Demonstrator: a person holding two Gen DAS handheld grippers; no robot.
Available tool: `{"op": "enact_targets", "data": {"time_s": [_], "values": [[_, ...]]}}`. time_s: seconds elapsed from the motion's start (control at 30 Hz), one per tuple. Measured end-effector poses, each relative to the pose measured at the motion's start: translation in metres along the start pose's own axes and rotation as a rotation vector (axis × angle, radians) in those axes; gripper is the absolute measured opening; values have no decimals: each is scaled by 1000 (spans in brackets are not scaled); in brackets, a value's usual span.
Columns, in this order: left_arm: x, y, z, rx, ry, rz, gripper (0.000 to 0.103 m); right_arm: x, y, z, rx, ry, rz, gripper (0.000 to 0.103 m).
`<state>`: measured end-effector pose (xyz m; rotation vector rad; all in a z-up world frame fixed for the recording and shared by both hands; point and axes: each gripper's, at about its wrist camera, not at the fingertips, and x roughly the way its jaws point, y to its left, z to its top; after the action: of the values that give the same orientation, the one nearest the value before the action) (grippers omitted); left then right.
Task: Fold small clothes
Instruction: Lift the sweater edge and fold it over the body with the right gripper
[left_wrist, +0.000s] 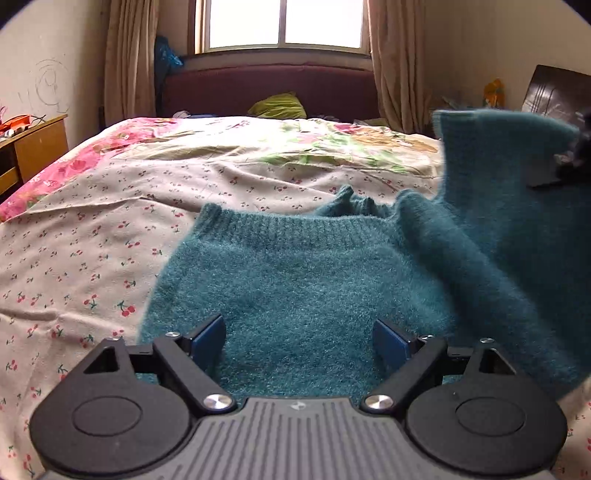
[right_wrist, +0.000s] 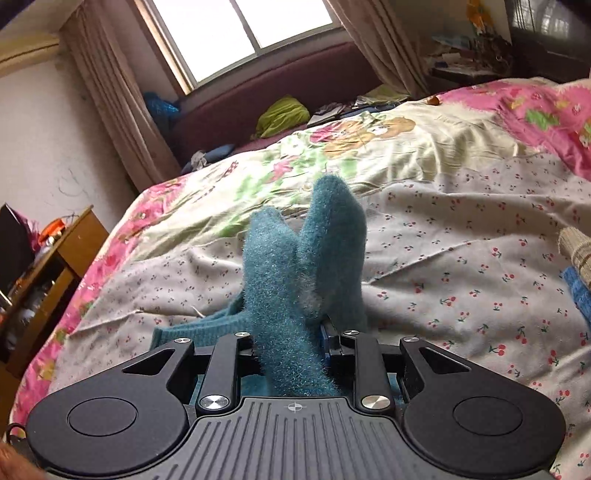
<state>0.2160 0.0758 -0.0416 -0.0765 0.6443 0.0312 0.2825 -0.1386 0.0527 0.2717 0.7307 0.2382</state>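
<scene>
— Sweater (left_wrist: 295, 280): where is it?
— Teal; spread on the cherry-print bedspread (left_wrist: 92, 229), right side lifted.
— Right gripper (right_wrist: 291, 343)?
— Clamped on that raised fold; fuzzy knit bunches between its fingers.
— Left gripper (left_wrist: 299, 341)?
— Jaws apart above the near sweater body; empty.

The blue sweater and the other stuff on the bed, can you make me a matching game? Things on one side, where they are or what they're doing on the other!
Things:
1. teal sweater
2. left gripper
3. right gripper
4. green cloth

States:
A. clamped on a bunch of fuzzy fabric
B. jaws wide apart, nothing between them
C. lying by the headboard
D. body flat on the bed, one part lifted

Pairs: 1-D, 2-B, 3-A, 4-C
</scene>
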Motion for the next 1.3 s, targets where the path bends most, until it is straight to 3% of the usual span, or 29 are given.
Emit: {"op": "enact_targets", "data": {"time_s": [0.13, 0.3, 0.43, 0.53, 0.7, 0.77, 0.97, 1.1, 1.2, 1.3], "values": [[-1, 18, 1, -85, 9, -64, 97, 9, 58, -10, -91, 16, -13, 24], [-1, 29, 0, -121, 39, -109, 97, 33, 126, -29, -213, 73, -17, 24], [-14, 61, 3, -237, 79, -189, 91, 50, 156, -48, -267, 114, -28, 24], [-28, 81, -5, -292, 93, -171, 91, 64, 168, -62, -304, 142, -38, 24], [-45, 111, -23, -393, 93, -171, 91, 70, 177, -71, -344, 192, -27, 34], [-52, 120, -29, -439, 82, -180, 91, 63, 177, -68, -348, 207, 27, 41], [-72, 125, -35, -465, 4, -143, 91, 25, 152, -52, -239, 248, 240, 38], [-92, 134, -38, -489, -58, -144, 91, 7, 134, -40, -259, 176, 222, 38], [-119, 135, -37, -503, -148, -172, 91, 11, 122, -34, -271, 176, 190, 39], [-139, 122, -23, -451, -213, -202, 92, 19, 118, -29, -289, 177, 180, 39]]}}
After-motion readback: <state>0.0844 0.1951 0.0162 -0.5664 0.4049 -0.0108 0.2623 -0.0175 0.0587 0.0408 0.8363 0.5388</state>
